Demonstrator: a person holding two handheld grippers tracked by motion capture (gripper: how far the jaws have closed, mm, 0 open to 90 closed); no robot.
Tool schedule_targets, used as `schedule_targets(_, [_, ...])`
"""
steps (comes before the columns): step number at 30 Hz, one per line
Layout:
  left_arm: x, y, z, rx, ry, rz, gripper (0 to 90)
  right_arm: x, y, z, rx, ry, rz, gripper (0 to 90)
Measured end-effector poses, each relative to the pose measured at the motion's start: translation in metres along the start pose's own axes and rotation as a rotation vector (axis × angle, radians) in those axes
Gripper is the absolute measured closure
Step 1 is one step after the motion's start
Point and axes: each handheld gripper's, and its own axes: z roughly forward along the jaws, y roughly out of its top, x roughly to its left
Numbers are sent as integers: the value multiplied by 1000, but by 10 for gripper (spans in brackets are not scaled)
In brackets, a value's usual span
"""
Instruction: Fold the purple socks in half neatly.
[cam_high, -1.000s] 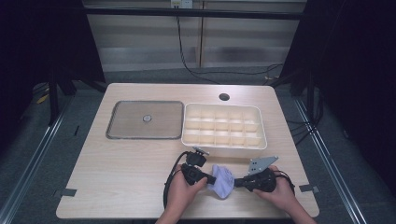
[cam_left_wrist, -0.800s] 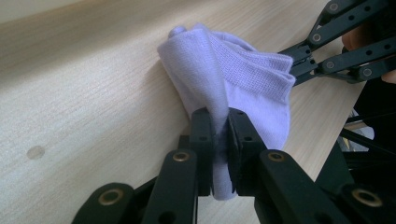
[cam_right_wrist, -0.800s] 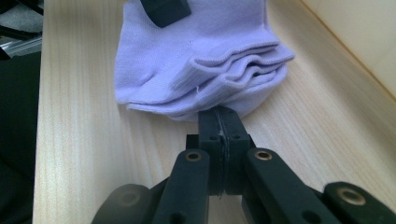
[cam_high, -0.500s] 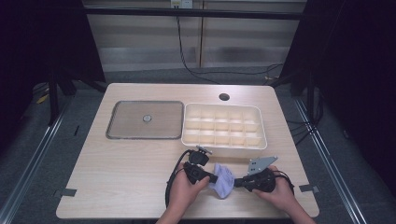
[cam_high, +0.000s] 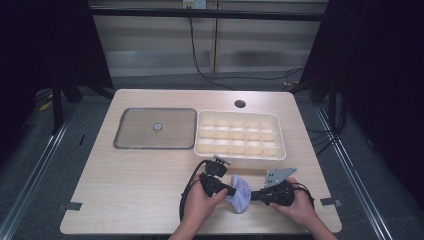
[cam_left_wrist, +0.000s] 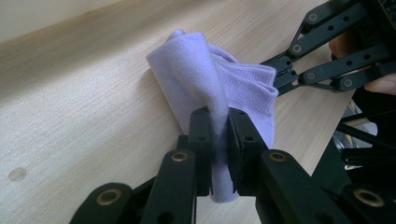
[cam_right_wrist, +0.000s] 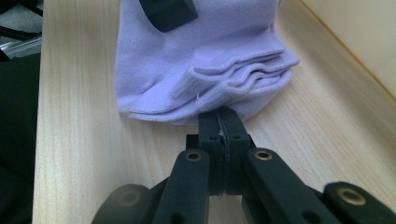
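A flat grey tray (cam_high: 155, 128) lies at the left of the wooden desk (cam_high: 125, 185), with a cream compartment box (cam_high: 240, 135) just beside it on the right. Near the desk's front edge, the left hand-held gripper (cam_high: 231, 189) pinches a bunched fold of a lilac sock (cam_high: 239, 193), its jaws narrow around the cloth. Opposite it, the right hand-held gripper (cam_high: 254, 195) nips the sock's layered edge, jaws all but closed. Held from both sides, the sock seems ready for folding or straightening.
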Motion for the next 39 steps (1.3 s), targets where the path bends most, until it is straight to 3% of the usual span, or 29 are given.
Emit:
schedule_targets(11, [3, -1, 0, 2, 2, -16, 828, -1, -1, 0, -9, 3, 13, 897])
schedule_targets(16, [1, -1, 1, -15, -11, -11, 820, 0, -1, 1, -8, 4, 13, 897])
schedule_targets(39, [-9, 7, 5, -5, -37, 19, 813, 4, 4, 6, -7, 16, 4, 897])
